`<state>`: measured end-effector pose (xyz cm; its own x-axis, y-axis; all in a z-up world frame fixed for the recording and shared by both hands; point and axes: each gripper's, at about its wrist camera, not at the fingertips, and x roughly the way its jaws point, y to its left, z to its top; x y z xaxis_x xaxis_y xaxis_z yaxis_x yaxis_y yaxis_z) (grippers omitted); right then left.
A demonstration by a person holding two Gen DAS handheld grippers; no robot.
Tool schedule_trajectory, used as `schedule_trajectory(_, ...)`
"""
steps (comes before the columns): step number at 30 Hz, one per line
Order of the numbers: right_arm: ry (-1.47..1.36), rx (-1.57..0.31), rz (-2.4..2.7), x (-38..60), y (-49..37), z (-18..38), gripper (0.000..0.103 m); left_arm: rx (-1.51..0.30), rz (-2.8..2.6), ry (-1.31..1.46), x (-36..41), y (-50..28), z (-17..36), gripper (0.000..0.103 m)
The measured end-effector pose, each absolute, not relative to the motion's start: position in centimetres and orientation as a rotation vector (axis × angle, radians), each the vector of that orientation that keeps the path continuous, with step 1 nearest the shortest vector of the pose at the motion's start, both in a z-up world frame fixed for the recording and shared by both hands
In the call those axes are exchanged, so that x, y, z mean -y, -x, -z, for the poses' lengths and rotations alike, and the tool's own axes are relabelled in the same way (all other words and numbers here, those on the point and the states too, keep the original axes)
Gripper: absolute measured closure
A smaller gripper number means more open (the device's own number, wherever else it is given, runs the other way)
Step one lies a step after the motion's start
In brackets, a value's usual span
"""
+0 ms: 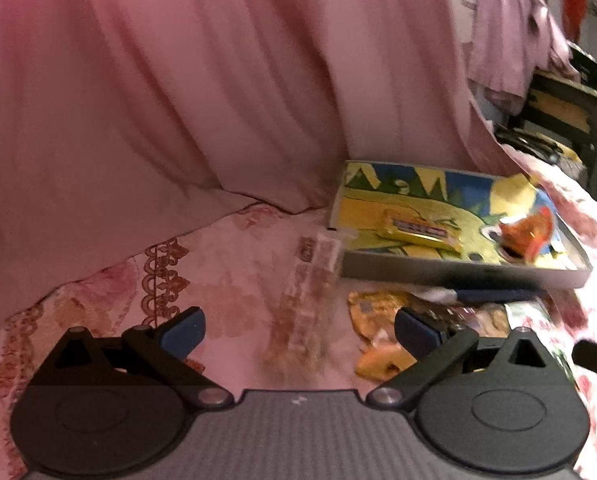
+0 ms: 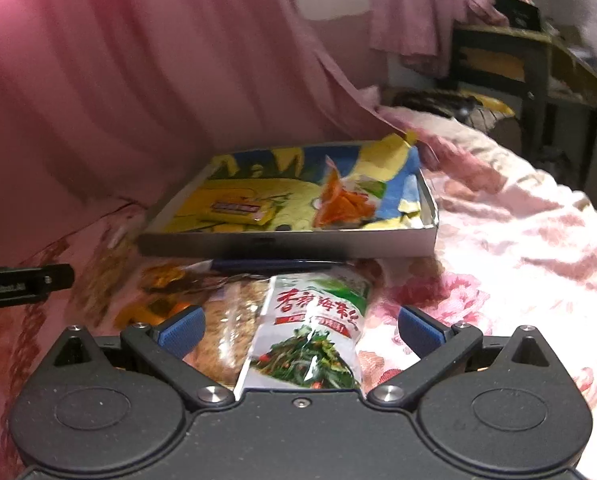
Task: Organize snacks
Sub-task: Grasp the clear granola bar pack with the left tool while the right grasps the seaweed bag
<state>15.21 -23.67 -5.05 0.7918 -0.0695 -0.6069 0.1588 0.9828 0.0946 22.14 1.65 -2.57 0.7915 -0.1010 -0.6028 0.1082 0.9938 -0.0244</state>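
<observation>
Right claw [image 2: 300, 330]: blue pads spread wide apart, nothing gripped. It hangs low over the bed. Between and under the pads lies a seaweed packet [image 2: 312, 336], white with a green top, red lettering and a picture of green strands. Whether either pad touches it, I cannot tell. Just left of that packet, overlapping it, lies a clear bag of brown crumbly snack [image 2: 228, 320]. Further left, a crumpled yellow-orange wrapper [image 2: 158, 292], blurred.

Left claw [image 1: 298, 330]: pads likewise wide apart and empty, over the bed cover [image 1: 234, 292], a pink sheet with a floral pattern. Beside its right pad sits the same yellow-orange wrapper [image 1: 378, 320]. Ahead of this claw a small clear packet with red print [image 1: 318, 252] lies on the cover, close to the tray's left corner. At the left edge of the right camera's view, the black tip of the other tool [image 2: 22, 282] shows.

Beyond the loose snacks stands a shallow grey tray [image 2: 282, 246] with a bright yellow, blue and green cartoon lining. Something dark blue [image 2: 266, 265] peeks from under its near wall; I cannot identify it. Inside the tray: a yellow snack bar [image 2: 238, 210] on the left, an orange packet [image 2: 340, 200] to the right, well apart.

Behind it all hangs a pink curtain [image 1: 178, 100]. Far right, a dark wooden desk [image 2: 498, 64] with clutter, out of focus.
</observation>
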Motion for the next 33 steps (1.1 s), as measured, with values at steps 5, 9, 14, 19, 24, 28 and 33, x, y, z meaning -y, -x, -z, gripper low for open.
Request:
schedule_trajectory(5,-0.195,-0.675,0.136,24.0,-16.9,6.7,0.001,-0.669,0.147,0.060,-3.0,-25.4,4.0,0.000)
schedule_trajectory(9,-0.210,-0.686,0.149,24.0,-18.0,7.8,0.001,-0.693,0.165,0.057,-3.1,-27.5,5.3,0.000)
schedule_trajectory(14,-0.244,-0.715,0.183,24.4,-19.3,9.0,0.004,-0.733,0.188,0.071,-3.2,-29.1,6.9,0.005)
schedule_trajectory(19,-0.340,-0.769,0.189,25.5,-20.0,10.2,0.013,-0.774,0.219,0.122,-3.7,-29.7,7.5,0.029)
schedule_trajectory(24,-0.339,-0.778,0.180,25.2,-20.0,10.4,0.021,-0.807,0.250,0.139,-3.8,-29.9,7.8,0.057)
schedule_trajectory(28,-0.331,-0.775,0.180,24.9,-19.8,10.4,0.024,-0.816,0.255,0.112,-3.2,-29.5,7.7,0.059)
schedule_trajectory(33,-0.325,-0.778,0.180,24.3,-19.2,10.1,0.028,-0.867,0.280,0.083,-1.8,-28.7,7.7,0.061)
